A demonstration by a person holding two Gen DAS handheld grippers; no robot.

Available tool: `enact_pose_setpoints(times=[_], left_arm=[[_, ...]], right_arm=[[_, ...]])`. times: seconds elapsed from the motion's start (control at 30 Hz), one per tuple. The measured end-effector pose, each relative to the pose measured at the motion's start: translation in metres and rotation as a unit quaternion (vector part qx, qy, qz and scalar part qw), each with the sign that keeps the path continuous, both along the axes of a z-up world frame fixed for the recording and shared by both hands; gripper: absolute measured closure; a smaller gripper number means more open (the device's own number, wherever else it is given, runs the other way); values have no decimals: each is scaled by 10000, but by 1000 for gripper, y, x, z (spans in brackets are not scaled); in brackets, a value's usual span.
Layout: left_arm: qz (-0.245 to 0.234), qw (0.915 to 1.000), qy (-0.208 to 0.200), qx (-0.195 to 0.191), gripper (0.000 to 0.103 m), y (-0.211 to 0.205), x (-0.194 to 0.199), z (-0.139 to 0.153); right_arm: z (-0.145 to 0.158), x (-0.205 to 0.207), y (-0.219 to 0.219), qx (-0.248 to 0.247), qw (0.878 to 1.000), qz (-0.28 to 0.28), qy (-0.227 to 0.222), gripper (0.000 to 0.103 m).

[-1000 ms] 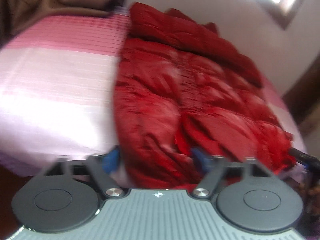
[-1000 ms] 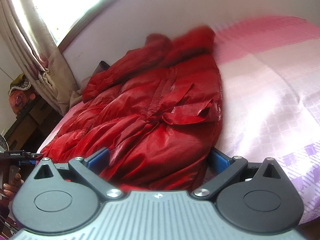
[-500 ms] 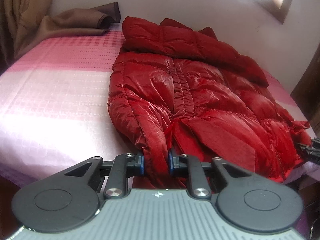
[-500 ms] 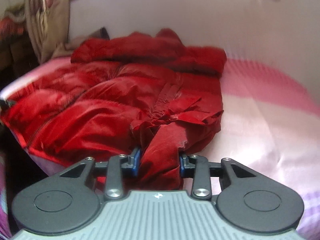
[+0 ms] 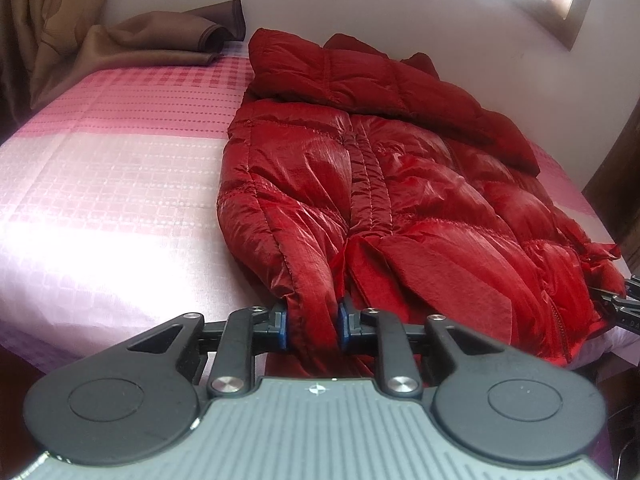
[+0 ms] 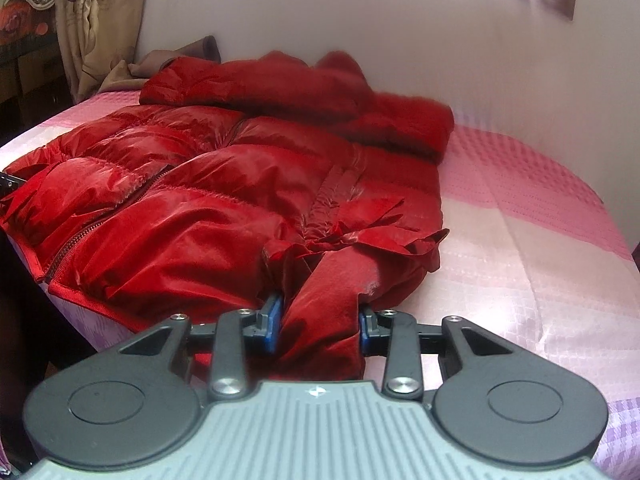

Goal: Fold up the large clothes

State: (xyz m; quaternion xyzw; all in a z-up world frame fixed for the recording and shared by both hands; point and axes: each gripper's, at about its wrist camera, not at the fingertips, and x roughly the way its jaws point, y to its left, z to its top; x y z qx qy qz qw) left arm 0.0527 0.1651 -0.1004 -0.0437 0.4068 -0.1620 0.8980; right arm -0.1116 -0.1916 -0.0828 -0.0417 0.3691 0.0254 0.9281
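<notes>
Both hand-held grippers, wide open a second ago, now pinch the red puffer jacket (image 5: pixel 360 184): left hand-held gripper (image 5: pixel 312 326) and right hand-held gripper (image 6: pixel 320 320) clamp opposite hem corners at the bed's (image 5: pixel 120 200) near edge, ready to fold.

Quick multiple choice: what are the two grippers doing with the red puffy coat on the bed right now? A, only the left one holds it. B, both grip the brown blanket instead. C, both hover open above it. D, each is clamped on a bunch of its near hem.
D: the left gripper and the right gripper each pinch a fold of the red coat between blue pads.
</notes>
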Motion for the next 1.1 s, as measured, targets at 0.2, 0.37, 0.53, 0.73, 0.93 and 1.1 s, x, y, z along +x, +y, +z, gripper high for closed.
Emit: enact_pose_setpoints(times=[0.2,0.37,0.53,0.73,0.93,1.1], left_arm=[[-29,10000,-37,82,78,-1,0,0],[-22,10000,-22,52,77,-1,0,0],[-19,10000,-32,86,76,-2,-1,0],[10,9999,-20,119,71,-1,0,-1],[7,9999,-37,166,64,-2,0,-2],[7,9998,-96,186,60,0,0,-4]], right_arm=[[0,0,2,-71,10000,19,13,68],[0,1,2,-96,10000,20,21,68],[0,2,2,-83,10000,8,42,68],[-2,3,0,-32,10000,-13,67,67],[-4,5,-9,214,9996,-148,142,55],[-16,-1,-30,1038,9940,-288,179,51]])
